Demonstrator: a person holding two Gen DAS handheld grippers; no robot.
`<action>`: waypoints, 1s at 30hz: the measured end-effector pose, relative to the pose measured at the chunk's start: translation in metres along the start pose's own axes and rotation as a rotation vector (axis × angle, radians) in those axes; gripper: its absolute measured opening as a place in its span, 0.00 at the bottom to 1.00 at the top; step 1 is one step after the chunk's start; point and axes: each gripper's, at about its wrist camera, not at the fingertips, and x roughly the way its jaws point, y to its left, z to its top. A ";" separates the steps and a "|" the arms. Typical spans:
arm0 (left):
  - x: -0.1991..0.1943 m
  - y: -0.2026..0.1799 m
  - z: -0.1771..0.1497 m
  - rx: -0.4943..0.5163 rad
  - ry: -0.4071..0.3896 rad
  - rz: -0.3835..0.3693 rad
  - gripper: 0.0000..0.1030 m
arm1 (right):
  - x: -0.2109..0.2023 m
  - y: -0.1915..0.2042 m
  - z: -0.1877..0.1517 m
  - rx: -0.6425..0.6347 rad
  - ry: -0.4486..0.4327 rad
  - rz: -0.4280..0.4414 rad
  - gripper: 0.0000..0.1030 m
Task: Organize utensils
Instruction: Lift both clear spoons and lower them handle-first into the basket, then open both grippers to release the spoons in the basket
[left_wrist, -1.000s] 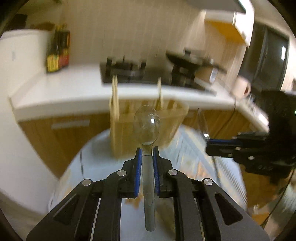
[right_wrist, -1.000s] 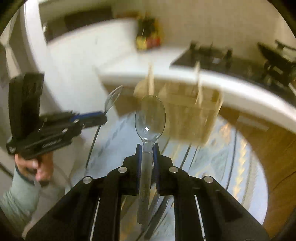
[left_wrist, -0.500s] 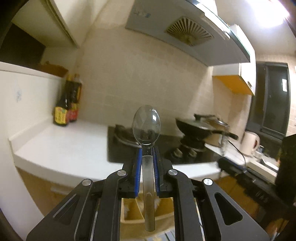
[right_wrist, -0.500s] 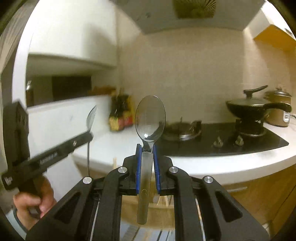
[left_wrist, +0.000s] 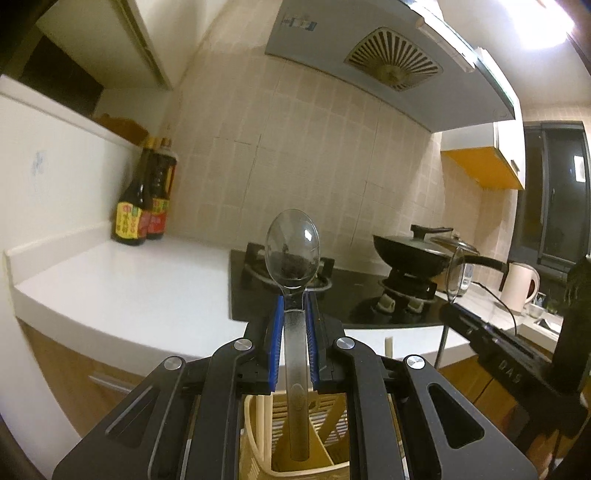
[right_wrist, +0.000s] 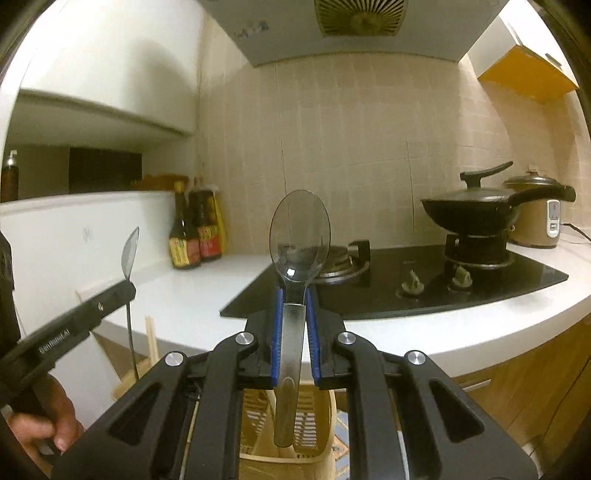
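My left gripper (left_wrist: 294, 302) is shut on the handle of a clear plastic spoon (left_wrist: 293, 251), bowl up, handle end hanging over the beige slotted utensil holder (left_wrist: 332, 443). My right gripper (right_wrist: 294, 295) is shut on a metal spoon (right_wrist: 299, 234), bowl up, its handle end over the same holder (right_wrist: 310, 439). Each gripper shows in the other's view: the right one (left_wrist: 491, 350) at the right edge, the left one (right_wrist: 74, 328) at the left edge with its spoon (right_wrist: 130, 254). Chopsticks (right_wrist: 151, 336) stand in the holder.
A white counter (left_wrist: 122, 291) runs behind, with two sauce bottles (left_wrist: 142, 206), a black gas hob (right_wrist: 406, 280), a lidded black wok (right_wrist: 476, 210), a rice cooker (right_wrist: 535, 218) and a white kettle (left_wrist: 519, 286). Wooden cabinets (right_wrist: 535, 387) stand below.
Both grippers have tilted up from looking down at the table to level, spoons now upright with handle ends over the holder. In the last half second they barely moved.
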 end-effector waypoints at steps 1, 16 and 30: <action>0.001 0.001 -0.003 -0.002 0.005 -0.003 0.10 | -0.001 0.001 -0.002 -0.002 0.008 0.000 0.10; -0.029 0.003 -0.012 0.022 0.083 -0.082 0.39 | -0.040 -0.003 -0.030 -0.004 0.190 0.105 0.47; -0.089 0.002 -0.032 0.017 0.417 -0.098 0.43 | -0.100 0.006 -0.057 -0.021 0.502 0.121 0.47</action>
